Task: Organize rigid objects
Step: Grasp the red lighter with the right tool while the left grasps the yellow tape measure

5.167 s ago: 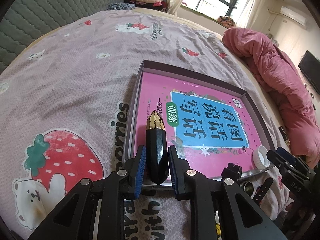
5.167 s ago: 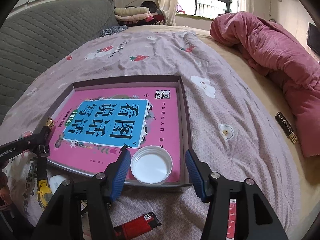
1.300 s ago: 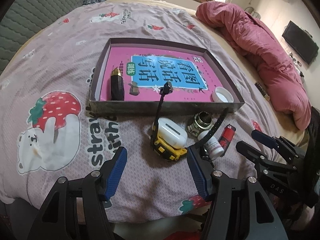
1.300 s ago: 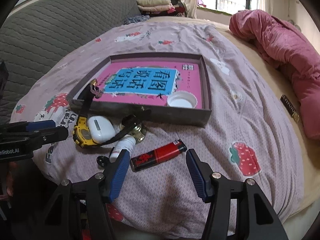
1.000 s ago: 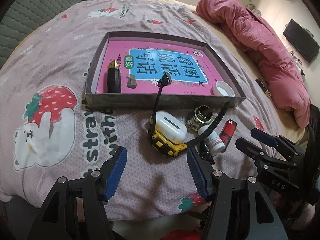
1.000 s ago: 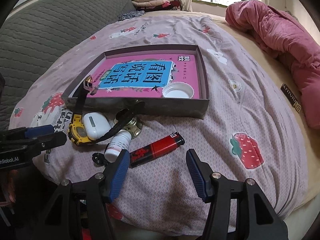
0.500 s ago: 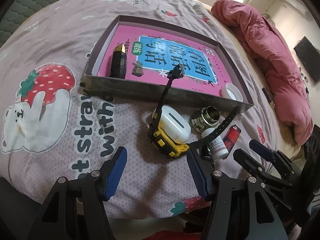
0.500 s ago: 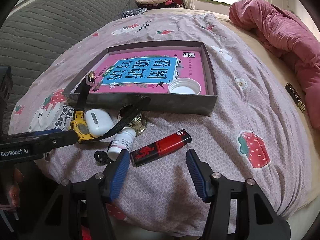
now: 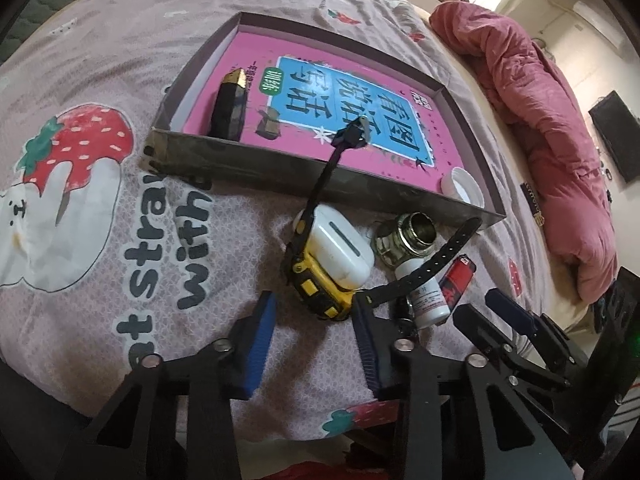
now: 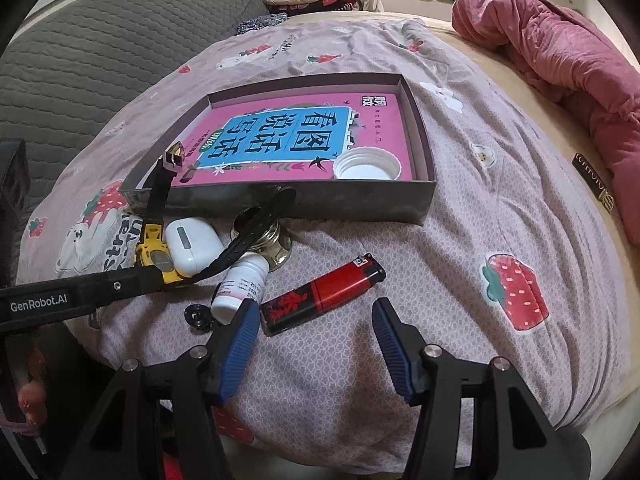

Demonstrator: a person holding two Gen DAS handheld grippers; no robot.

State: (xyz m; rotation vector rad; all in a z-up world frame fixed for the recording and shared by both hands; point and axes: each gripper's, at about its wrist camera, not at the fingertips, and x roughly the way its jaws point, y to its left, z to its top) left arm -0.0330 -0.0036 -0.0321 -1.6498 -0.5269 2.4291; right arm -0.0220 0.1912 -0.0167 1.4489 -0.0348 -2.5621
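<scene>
A: The left gripper (image 9: pixel 314 330) is closing with nothing pressed yet; the yellow plastic watch with black rubber strap (image 9: pixel 320 288) lies just ahead, in front of the shallow grey cardboard tray (image 9: pixel 248 166).

B: Its case looks stiff and light, the strap floppy; the case's sides seem the best hold. The right gripper (image 10: pixel 314 338) stands apart and empty, nearer than the tray.

Quick headcount from where I'm standing: one shallow box (image 10: pixel 280 200) on the bed, with one pink book (image 10: pixel 304 140) lying in it, plus one black-and-gold crystal thing (image 9: pixel 230 106), one small brown bit (image 9: pixel 269 127) and one white cap (image 10: pixel 367 169). Outside the box: one yellow watch (image 9: pixel 316 288), one white earbud case (image 10: pixel 194 243), one brass fitting (image 9: pixel 408 238), one small white bottle (image 10: pixel 240 282), one red lighter (image 10: pixel 324 294). Two grippers, left gripper (image 9: pixel 314 334) and right gripper (image 10: pixel 312 342).
</scene>
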